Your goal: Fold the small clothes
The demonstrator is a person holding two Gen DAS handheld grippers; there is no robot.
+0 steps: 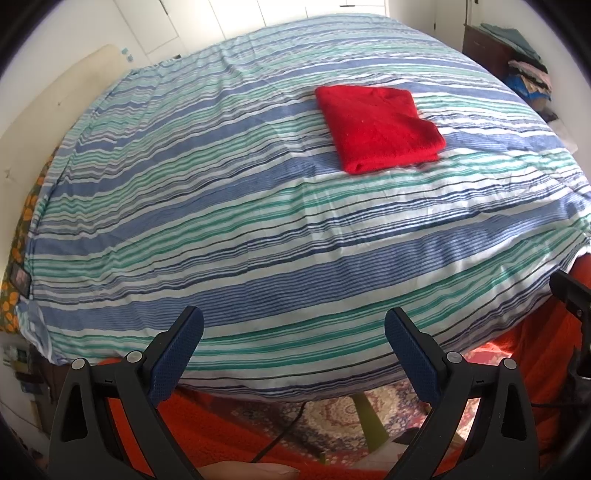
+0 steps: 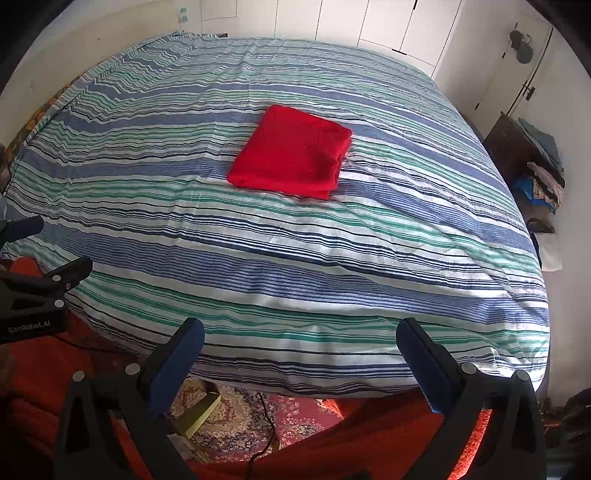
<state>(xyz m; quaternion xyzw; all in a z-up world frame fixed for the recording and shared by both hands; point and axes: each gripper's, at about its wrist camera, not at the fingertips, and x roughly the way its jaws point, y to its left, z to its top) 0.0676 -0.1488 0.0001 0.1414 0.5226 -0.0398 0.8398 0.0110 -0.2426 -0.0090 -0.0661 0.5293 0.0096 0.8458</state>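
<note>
A red garment (image 1: 378, 127) (image 2: 291, 152) lies folded into a neat rectangle on the striped bedspread (image 1: 258, 229) (image 2: 295, 258), past the middle of the bed. My left gripper (image 1: 293, 321) hangs open over the near edge of the bed, well short of the garment, with nothing between its blue pads. My right gripper (image 2: 299, 332) is likewise open and empty at the near edge. In the right wrist view the left gripper's body (image 2: 37, 288) shows at the left border.
A dark cabinet (image 2: 517, 147) stacked with folded clothes (image 2: 546, 173) stands right of the bed. White closet doors (image 2: 369, 22) line the far wall. Below the bed's near edge are an orange blanket (image 2: 369, 435), a patterned rug (image 2: 240, 417) and a black cable (image 2: 267, 432).
</note>
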